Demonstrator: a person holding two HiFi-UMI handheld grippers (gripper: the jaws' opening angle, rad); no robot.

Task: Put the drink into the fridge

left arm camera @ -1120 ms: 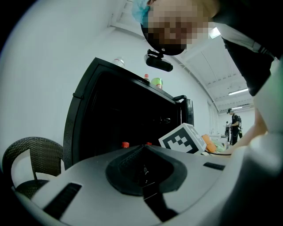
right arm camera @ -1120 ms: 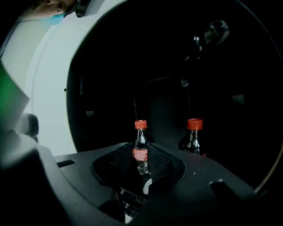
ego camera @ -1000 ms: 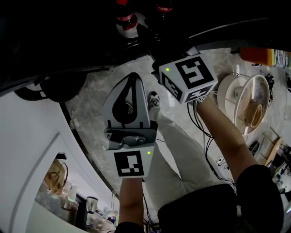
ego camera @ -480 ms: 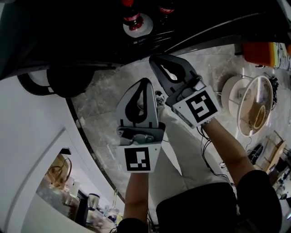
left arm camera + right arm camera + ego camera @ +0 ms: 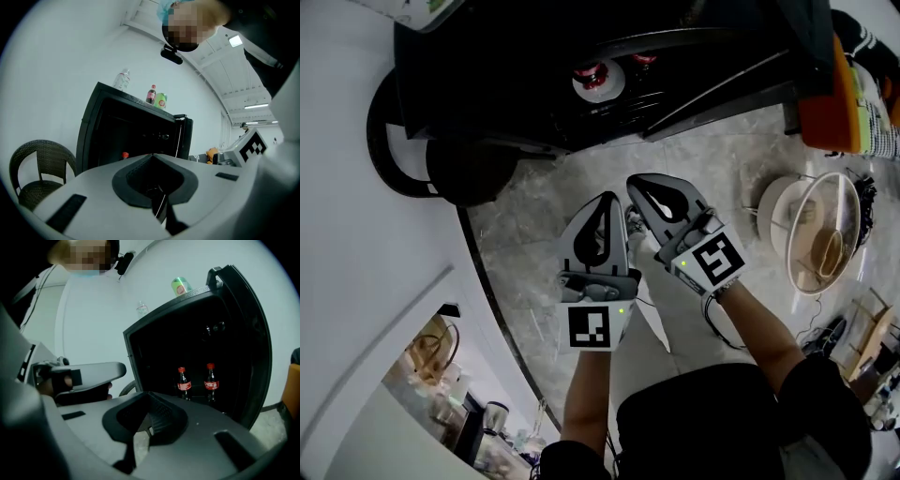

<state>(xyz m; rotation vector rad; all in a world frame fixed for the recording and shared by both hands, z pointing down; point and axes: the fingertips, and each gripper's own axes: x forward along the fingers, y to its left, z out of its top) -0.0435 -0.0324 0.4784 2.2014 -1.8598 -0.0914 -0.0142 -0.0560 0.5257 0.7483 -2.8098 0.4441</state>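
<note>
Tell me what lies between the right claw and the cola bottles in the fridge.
Nothing: the head view shows only floor between right claw and cola bottles, then the fridge's open front.

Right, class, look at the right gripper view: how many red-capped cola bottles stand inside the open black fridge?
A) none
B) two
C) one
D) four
B: in the right gripper view, the dark inside of the open fridge holds exactly two red-capped bottles standing upright side by side, the left bottle and the right bottle.
</note>
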